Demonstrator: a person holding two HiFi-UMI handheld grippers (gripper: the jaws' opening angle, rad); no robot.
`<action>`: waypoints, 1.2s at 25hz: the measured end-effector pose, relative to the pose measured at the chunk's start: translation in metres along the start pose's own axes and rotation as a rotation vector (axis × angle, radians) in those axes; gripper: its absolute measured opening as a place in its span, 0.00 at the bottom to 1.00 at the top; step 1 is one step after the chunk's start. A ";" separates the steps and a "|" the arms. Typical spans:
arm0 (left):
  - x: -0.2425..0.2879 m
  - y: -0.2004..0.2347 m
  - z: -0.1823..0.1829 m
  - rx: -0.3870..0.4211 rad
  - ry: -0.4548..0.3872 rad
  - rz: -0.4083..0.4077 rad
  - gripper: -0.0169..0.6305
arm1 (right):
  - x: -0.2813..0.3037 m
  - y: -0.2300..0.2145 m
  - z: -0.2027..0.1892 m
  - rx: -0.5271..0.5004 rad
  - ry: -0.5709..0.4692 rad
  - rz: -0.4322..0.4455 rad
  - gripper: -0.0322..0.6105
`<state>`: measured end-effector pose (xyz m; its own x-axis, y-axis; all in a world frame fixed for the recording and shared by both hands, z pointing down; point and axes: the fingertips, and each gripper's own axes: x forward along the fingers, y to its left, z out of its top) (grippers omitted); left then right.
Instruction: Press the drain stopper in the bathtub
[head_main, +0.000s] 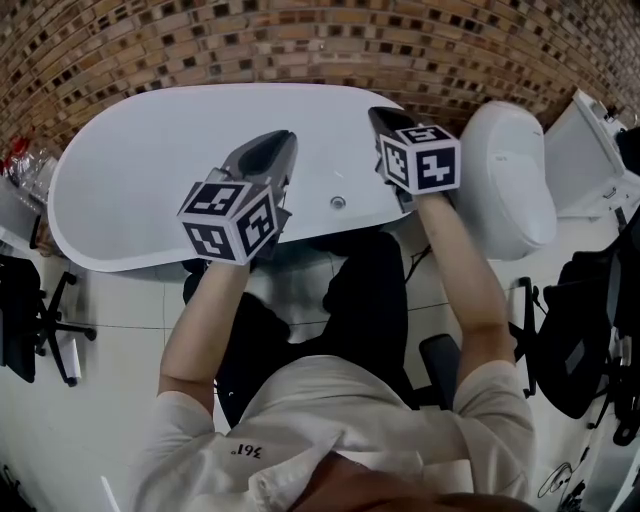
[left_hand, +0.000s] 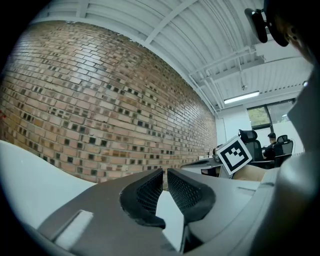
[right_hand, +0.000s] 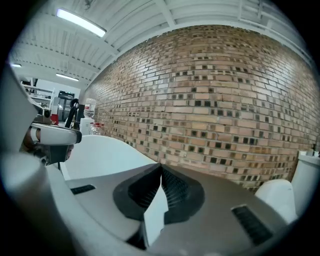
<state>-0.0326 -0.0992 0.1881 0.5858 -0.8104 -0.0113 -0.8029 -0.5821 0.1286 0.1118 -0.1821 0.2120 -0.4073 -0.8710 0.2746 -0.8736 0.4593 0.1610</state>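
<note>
The approach is only beginning: the left tongs (head_main: 284, 140), barely parted, and the right tongs (head_main: 377, 113), closed, are hovering empty above the bathtub (head_main: 140, 160), likely needing lowering onto the drain stopper (head_main: 338, 202).

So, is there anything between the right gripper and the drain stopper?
No. In the head view, only bare white bathtub surface lies between the right gripper and the drain stopper.

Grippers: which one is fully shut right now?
The right gripper: its jaws meet at the tips with nothing between them. The left gripper shows a narrow gap between its jaws.
</note>
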 end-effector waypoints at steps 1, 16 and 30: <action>-0.001 0.001 0.000 -0.003 -0.001 0.005 0.09 | -0.002 0.001 -0.001 0.005 0.001 0.001 0.07; -0.014 0.004 -0.014 -0.018 0.002 0.020 0.09 | -0.037 0.007 0.000 0.016 -0.050 0.002 0.07; -0.032 0.002 -0.028 0.013 0.009 0.029 0.09 | -0.053 0.029 -0.008 0.036 -0.068 0.038 0.07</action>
<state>-0.0499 -0.0732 0.2161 0.5634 -0.8262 0.0012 -0.8207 -0.5595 0.1156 0.1104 -0.1215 0.2096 -0.4562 -0.8637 0.2143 -0.8658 0.4865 0.1174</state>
